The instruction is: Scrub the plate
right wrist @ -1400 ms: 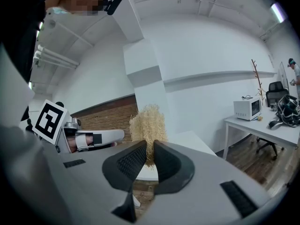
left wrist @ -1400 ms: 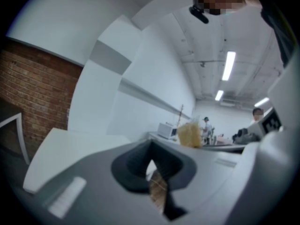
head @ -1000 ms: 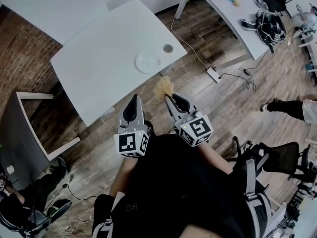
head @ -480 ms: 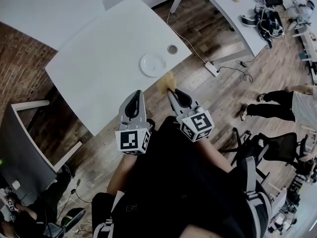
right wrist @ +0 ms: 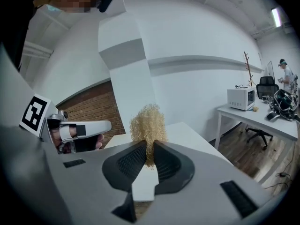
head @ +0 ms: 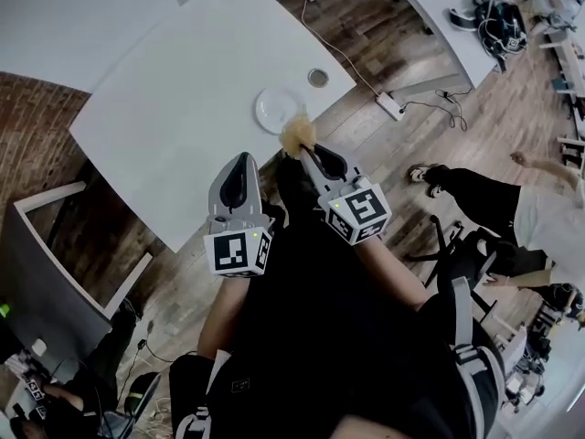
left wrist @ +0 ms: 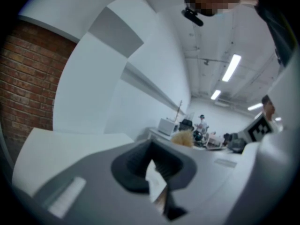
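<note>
A white round plate [head: 277,108] lies near the front corner of the white table [head: 174,117]. My right gripper [head: 304,155] is shut on a tan curly scrubber [head: 296,135], held in the air just short of the plate's near rim. In the right gripper view the scrubber [right wrist: 148,124] sticks up from between the closed pads of the right gripper [right wrist: 150,150]. My left gripper [head: 241,160] is shut with nothing in it, left of the right one, over the table's front edge. In the left gripper view the left gripper [left wrist: 151,157] points across the table, and the plate is hidden.
A small round grey dish [head: 317,78] sits on the table beyond the plate. A power strip [head: 389,106] and cables lie on the wood floor. A second white desk [head: 439,26] stands at the right. A person's legs [head: 466,190] and an office chair [head: 475,254] are at the right.
Both grippers have moved forward towards the table. The scrubber now reaches the plate's near rim in the head view. The person at the right has walked closer.
</note>
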`<action>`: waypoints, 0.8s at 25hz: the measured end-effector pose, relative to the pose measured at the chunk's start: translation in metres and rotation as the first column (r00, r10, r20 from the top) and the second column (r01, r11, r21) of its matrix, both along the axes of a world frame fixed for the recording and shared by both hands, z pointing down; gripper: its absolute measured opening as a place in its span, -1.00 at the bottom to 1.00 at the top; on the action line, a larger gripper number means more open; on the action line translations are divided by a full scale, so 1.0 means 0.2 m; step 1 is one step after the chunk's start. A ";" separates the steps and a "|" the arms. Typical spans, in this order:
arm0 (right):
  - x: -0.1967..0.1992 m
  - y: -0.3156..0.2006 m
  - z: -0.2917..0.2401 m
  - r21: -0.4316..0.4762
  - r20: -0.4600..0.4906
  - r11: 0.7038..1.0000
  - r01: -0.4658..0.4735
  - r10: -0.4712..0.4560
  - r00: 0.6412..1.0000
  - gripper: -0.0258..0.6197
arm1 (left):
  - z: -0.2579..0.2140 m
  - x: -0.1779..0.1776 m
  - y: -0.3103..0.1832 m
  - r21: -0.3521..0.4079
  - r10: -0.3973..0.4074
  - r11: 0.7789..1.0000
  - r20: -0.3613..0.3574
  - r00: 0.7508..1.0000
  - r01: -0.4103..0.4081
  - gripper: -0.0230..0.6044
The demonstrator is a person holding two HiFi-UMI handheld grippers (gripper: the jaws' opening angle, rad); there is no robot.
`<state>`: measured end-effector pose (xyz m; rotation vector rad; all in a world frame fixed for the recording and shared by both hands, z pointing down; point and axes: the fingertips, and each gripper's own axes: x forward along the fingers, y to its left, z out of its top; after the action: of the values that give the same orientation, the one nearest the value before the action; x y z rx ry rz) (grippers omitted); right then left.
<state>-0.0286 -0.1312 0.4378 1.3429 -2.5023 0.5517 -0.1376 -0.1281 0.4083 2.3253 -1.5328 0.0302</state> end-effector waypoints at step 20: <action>0.12 -0.26 0.54 -0.227 -0.042 0.971 0.076 -0.088 0.995 -0.79 | 0.29 0.17 -0.32 -0.093 -0.014 0.996 0.029 0.999 0.016 -0.92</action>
<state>-0.0046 -0.1834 0.5463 1.1497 -2.3587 0.7467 -0.1028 -0.1922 0.4658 2.2497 -1.5285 0.1281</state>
